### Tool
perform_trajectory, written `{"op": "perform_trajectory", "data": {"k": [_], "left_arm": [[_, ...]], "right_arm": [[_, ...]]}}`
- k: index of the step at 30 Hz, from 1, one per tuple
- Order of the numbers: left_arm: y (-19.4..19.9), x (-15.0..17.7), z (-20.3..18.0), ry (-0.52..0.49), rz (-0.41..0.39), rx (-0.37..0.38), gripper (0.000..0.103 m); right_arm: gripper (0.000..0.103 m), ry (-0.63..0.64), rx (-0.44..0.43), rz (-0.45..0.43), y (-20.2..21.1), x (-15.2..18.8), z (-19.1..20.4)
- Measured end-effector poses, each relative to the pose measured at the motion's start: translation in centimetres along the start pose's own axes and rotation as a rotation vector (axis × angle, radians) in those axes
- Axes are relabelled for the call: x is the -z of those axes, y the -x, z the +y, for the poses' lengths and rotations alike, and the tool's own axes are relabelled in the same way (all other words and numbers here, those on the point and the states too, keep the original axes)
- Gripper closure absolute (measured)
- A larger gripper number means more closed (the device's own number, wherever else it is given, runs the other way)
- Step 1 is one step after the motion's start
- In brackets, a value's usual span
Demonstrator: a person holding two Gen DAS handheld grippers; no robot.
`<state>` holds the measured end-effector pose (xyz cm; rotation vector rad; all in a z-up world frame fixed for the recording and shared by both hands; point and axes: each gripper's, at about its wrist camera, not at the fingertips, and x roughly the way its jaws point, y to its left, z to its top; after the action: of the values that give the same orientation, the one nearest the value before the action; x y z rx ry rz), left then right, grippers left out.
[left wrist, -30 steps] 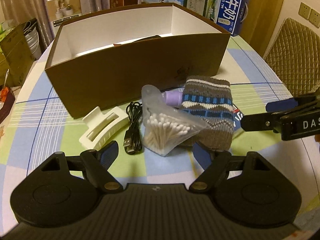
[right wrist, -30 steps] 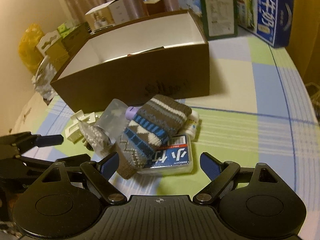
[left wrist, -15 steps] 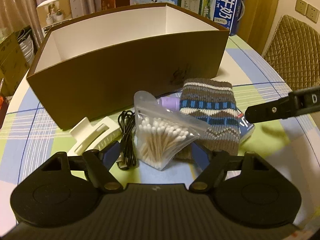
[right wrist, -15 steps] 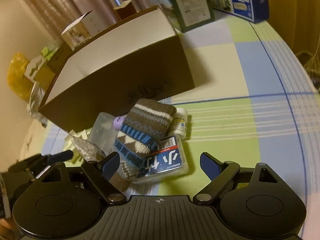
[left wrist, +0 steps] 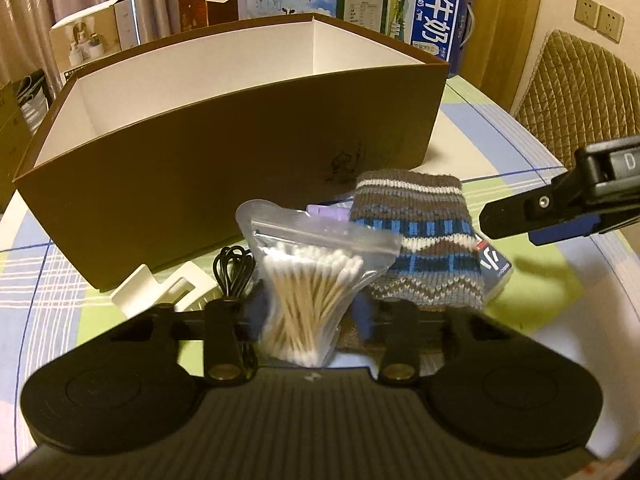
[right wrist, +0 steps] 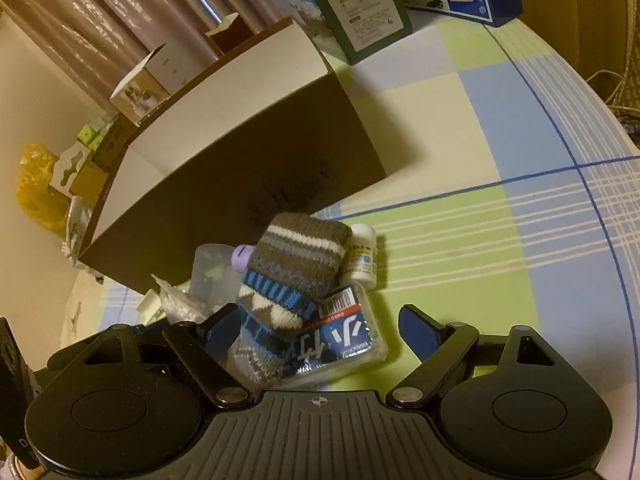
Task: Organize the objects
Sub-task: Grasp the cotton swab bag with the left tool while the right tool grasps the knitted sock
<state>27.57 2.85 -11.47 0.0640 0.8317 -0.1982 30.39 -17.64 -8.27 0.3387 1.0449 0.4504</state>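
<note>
- Our left gripper (left wrist: 308,308) clamped the cotton swab bag (left wrist: 316,280) before the brown box (left wrist: 224,152).
- Our right gripper (right wrist: 316,330) stood apart around the sock (right wrist: 288,276) and a blue packet (right wrist: 340,340), its lettering unclear.
- We read "纯牛奶" on the milk carton (left wrist: 434,36).

Home dining room: checked tablecloth (left wrist: 472,120), curtains (left wrist: 40,0), quilted chair (left wrist: 576,92).

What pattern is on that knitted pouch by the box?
The knitted pouch has brown-grey, white and blue bands with zigzags; the left wrist view shows it best.
</note>
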Motion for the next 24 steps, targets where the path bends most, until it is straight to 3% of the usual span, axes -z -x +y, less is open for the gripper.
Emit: {"op": "perform_trajectory", "data": {"k": [5, 16, 17, 18, 19, 24], "left_arm": [[1.4, -0.2, 1.0, 0.039, -0.019, 0.009, 0.080], [4.6, -0.5, 4.0, 0.151, -0.031, -0.048, 0.081], [4.8, -0.5, 4.2, 0.155, -0.031, -0.054, 0.081], [5.0, -0.5, 4.4, 0.160, -0.029, -0.060, 0.081], [5.1, -0.6, 4.5, 0.165, -0.028, -0.064, 0.081], [5.9, -0.7, 5.0, 0.191, -0.023, -0.072, 0.081]], "right_arm": [[0.036, 0.003, -0.025, 0.001, -0.6, -0.2, 0.3], [0.059, -0.016, -0.065, 0.011, -3.2, -0.3, 1.0], [0.068, -0.008, -0.062, 0.012, -3.4, -0.4, 1.2], [0.085, 0.001, -0.059, 0.018, -3.6, -0.5, 1.3], [0.092, 0.011, -0.059, 0.021, -3.8, -0.5, 1.4], [0.096, 0.046, -0.083, -0.017, -2.7, -0.8, 1.8]]}}
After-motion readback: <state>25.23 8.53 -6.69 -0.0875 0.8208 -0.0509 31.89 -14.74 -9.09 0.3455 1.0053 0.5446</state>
